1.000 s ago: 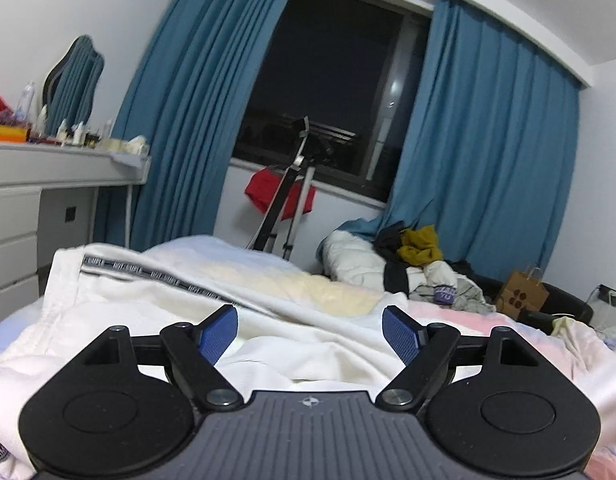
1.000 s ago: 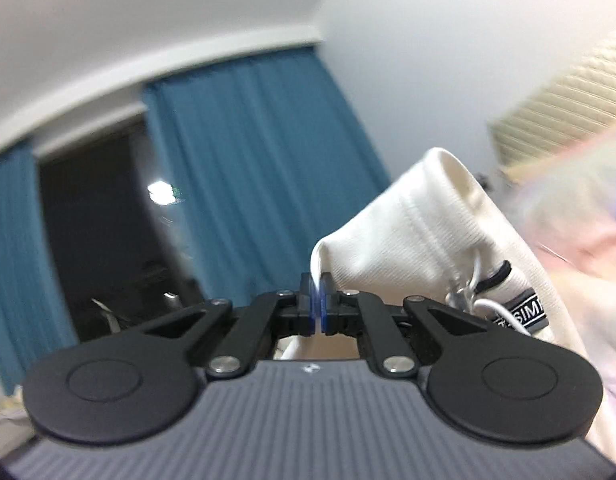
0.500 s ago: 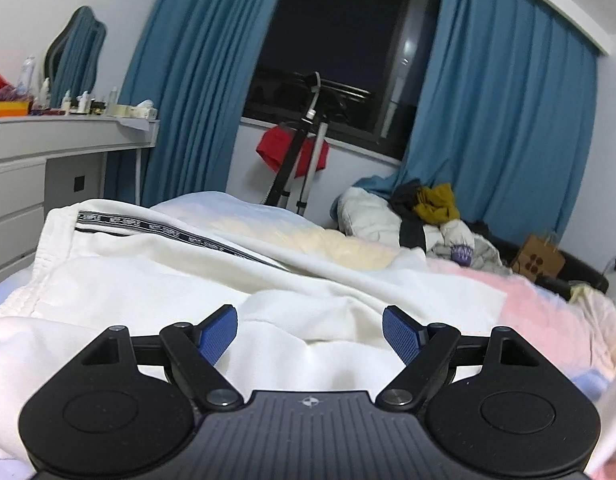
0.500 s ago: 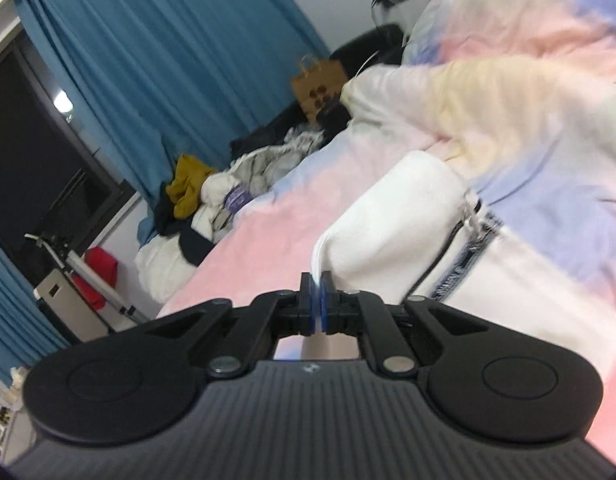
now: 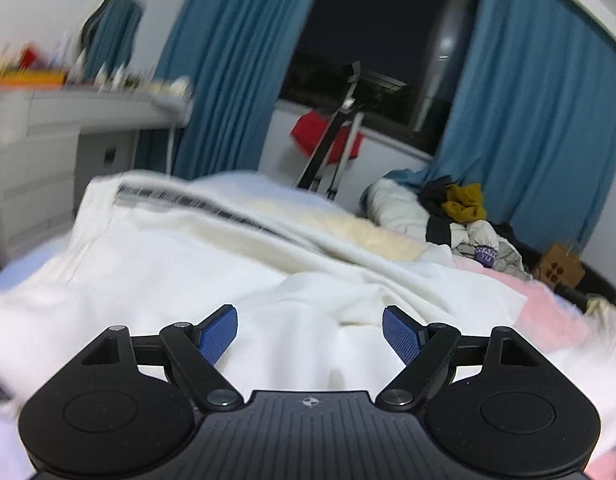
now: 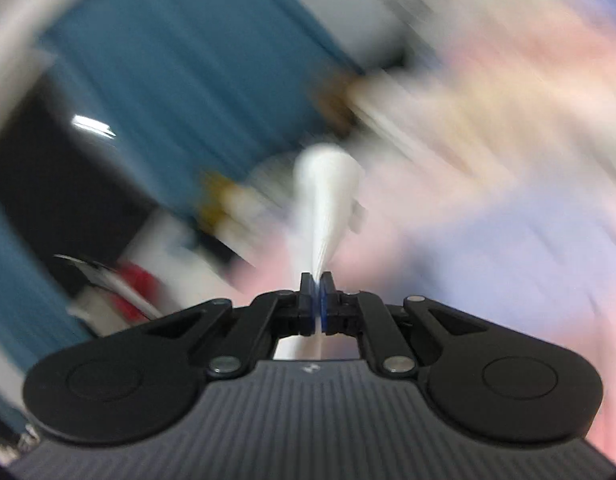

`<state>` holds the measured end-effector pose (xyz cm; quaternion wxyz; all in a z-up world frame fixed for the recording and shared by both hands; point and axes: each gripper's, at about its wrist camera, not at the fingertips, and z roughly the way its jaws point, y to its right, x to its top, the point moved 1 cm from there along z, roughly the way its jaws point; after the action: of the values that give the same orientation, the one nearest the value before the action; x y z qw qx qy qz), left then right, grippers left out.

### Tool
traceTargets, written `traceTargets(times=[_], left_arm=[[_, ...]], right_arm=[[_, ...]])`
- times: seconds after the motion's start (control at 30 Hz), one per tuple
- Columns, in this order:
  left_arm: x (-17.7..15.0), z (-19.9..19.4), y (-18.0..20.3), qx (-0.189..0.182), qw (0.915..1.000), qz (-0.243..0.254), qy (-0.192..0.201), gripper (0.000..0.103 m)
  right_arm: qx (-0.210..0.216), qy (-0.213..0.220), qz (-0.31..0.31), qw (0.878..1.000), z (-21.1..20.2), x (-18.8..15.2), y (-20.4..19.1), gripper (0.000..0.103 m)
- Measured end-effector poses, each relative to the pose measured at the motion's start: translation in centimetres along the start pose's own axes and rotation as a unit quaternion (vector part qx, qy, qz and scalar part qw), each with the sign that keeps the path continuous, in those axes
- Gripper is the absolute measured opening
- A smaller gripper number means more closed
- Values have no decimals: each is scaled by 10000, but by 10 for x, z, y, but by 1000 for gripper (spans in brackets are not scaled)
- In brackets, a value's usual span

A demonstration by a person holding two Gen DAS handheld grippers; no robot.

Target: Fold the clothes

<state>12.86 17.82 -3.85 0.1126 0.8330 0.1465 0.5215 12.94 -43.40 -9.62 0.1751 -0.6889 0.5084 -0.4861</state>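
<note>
On the bed: white garment point(image 5: 212, 264) – spread across the pastel bedcover point(image 5: 547, 312), with creases and a raised fold near its middle.
Garment trim: dark printed band point(image 5: 196, 204) running along the far edge of the cloth; the lettering is too blurred to read.
Left tool point(image 5: 309, 332): jaws stand wide apart, blue pads point(image 5: 218, 332) facing each other, nothing pinched between them; the tool hangs just above the white cloth.
Right tool point(image 6: 317, 300): jaws pressed together on a thin edge of the white garment point(image 6: 327, 200) – the cloth fans out from the pads and away from the camera.
Right view quality: heavily smeared; only patches of pink, lilac and cream bedcover point(image 6: 507, 220) and a blue curtain point(image 6: 180, 80) can be made out.
Background, left view: blue curtains point(image 5: 527, 120) on both sides of a dark window point(image 5: 379, 40); a heap of clothes point(image 5: 459, 216) beyond the bed; a brown paper bag point(image 5: 559, 266) to its right.
Left side of room: white counter point(image 5: 68, 108) carrying small items, blurred.
</note>
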Motion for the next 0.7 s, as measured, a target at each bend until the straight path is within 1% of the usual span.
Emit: traceTargets(times=[0.03,0.07,0.17,0.2,0.23,0.3,0.37,0.4,0.47,0.53,0.57,0.6,0.67,0.7], left_arm=[[5,-9,-9,30,9997,-232,-103,82],[11,-18,-18,66,9986,-476,-206,82],[28,-50,-47,89,9925,-1111,-494,83],[32,-61,-57,134,9899,-1294,-561,84],[37,-73,-69,272,9865,-1510,-581,86],[45,-97,-94,618,9768,-1964,-583,90],[48,-109,-116,847,9626,-2482,-678,91],[47,-109,-125,854,9553,-2711,-812,91],[40,-101,-141,750,9389,-3157,-1148,91],[30,-85,-152,518,9228,-3546,-1416,91],[23,-75,-159,387,9131,-3775,-1489,91],[16,-67,-165,287,9009,-4079,-1457,90],[1,-52,-177,108,8718,-4716,-1319,90],[-4,-44,-181,44,8635,-4878,-1280,90]], right_arm=[[-106,-305,631,9975,8,-1,22,6],[-234,-510,1158,9917,15,-2,42,6],[-337,-732,1981,9769,22,-8,71,6],[-344,-753,2097,9743,22,-9,75,6],[-342,-744,2091,9744,22,-10,74,6],[-329,-703,2001,9767,19,-8,70,6],[-312,-662,1907,9789,22,3,66,6],[-305,-646,1874,9797,20,7,66,6],[-299,-634,1846,9803,17,9,62,6],[-307,-630,1824,9807,19,9,63,6],[-308,-625,1808,9811,19,10,64,6],[-311,-622,1780,9816,19,9,64,6],[-319,-621,1716,9827,20,9,63,6],[-315,-619,1674,9834,21,9,63,6]])
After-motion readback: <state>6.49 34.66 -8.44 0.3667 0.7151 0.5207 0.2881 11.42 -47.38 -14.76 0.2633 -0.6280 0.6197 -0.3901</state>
